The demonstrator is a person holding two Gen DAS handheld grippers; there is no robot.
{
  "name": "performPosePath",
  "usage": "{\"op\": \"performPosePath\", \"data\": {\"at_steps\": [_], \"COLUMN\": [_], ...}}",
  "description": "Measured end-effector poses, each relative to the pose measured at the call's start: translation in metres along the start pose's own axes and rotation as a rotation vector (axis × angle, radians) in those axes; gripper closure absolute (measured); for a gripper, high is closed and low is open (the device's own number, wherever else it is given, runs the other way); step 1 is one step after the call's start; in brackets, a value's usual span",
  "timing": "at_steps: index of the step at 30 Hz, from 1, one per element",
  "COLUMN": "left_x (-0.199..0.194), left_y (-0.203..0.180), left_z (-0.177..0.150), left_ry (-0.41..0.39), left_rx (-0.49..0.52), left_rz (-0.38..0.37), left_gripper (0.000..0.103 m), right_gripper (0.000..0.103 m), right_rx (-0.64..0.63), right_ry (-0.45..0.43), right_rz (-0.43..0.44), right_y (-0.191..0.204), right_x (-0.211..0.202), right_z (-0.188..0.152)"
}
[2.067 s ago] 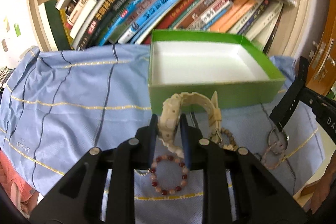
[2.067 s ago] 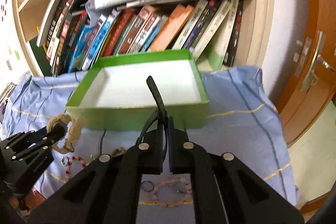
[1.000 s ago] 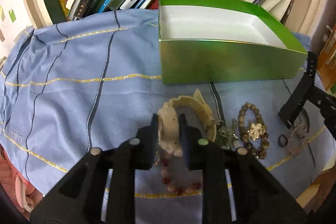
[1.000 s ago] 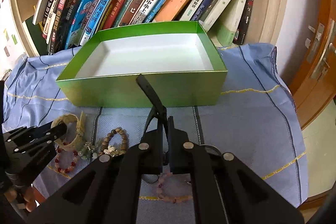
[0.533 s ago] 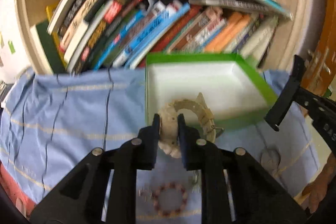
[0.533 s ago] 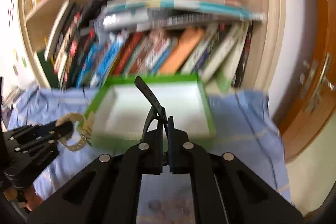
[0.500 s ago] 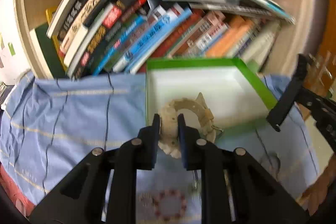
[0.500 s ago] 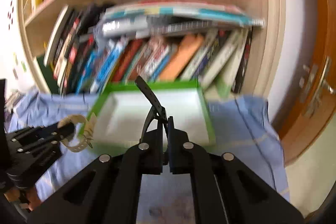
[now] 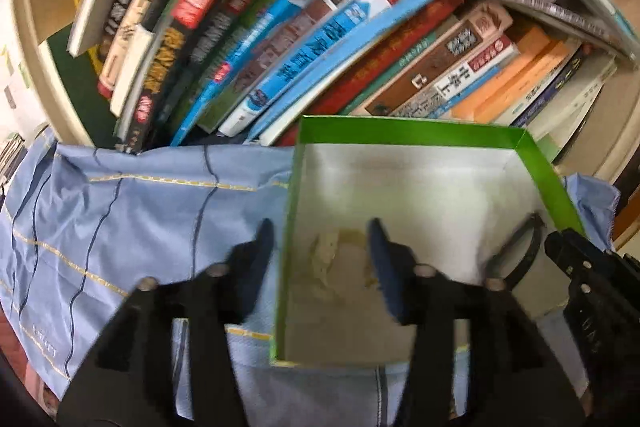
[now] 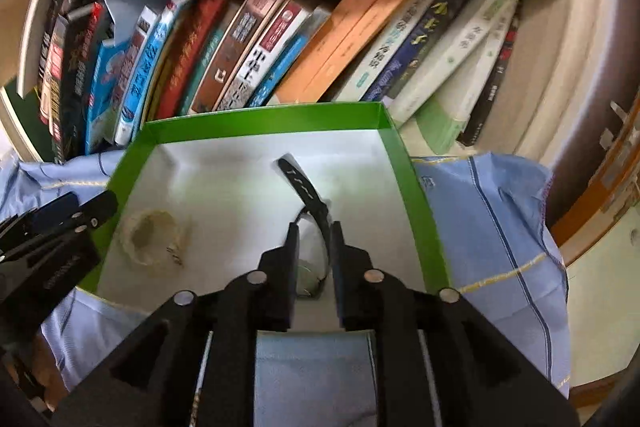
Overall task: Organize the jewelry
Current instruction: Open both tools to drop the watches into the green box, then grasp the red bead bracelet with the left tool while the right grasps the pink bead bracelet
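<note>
A cream watch point(image 10: 154, 237) lay curled in the green box point(image 10: 256, 125), left of a black watch point(image 10: 310, 199).

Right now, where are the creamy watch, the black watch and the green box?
Cream beaded-strap watch point(image 10: 150, 237): right wrist view, on its coiled strap.
Black-strap watch point(image 10: 306, 189): right wrist view, mid-strap, ahead of the tongs.
Green cardboard box point(image 10: 264, 123): right wrist view, far wall.
</note>
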State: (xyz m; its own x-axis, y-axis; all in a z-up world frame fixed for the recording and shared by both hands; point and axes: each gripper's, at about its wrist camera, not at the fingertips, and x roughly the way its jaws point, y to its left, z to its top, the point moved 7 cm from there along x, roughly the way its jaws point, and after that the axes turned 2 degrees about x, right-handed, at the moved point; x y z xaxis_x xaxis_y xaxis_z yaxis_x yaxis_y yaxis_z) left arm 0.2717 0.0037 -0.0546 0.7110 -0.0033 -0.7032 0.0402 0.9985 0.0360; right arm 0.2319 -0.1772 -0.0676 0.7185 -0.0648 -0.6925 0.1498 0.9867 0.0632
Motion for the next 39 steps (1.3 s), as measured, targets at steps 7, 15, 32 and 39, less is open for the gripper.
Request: {"op": "performPosePath", "data": {"at_steps": [7, 15, 32, 39], "left_x": [-0.072, -0.075, -0.072, -0.068], "left_y": [0.017, 0.011, 0.001, 0.003], "left_z": [-0.049, -0.141, -0.172, -0.177], "left_ry": [-0.081, 0.073, 0.141, 0.172], "left_rx": [0.052, 0.147, 0.181, 0.182], "left_rz": [-0.039, -0.066, -0.088, -0.086], "left_gripper": [0.037, 0.044, 0.044, 0.044], "right_gripper": [0.036, 0.036, 0.081, 0.095], "right_rx": [0.068, 0.011, -0.025, -0.081], "right_ry": [-0.121, 0.056, 0.184, 0.171], "right_rz": [0.034, -0.052, 0.001, -0.024], "right_y": [-0.046, -0.069, -0.047, -0.03], "right_x": [-0.078, -0.073, -0.049, -0.048], "right_z": [-0.03, -0.126, -0.165, -0.169]}}
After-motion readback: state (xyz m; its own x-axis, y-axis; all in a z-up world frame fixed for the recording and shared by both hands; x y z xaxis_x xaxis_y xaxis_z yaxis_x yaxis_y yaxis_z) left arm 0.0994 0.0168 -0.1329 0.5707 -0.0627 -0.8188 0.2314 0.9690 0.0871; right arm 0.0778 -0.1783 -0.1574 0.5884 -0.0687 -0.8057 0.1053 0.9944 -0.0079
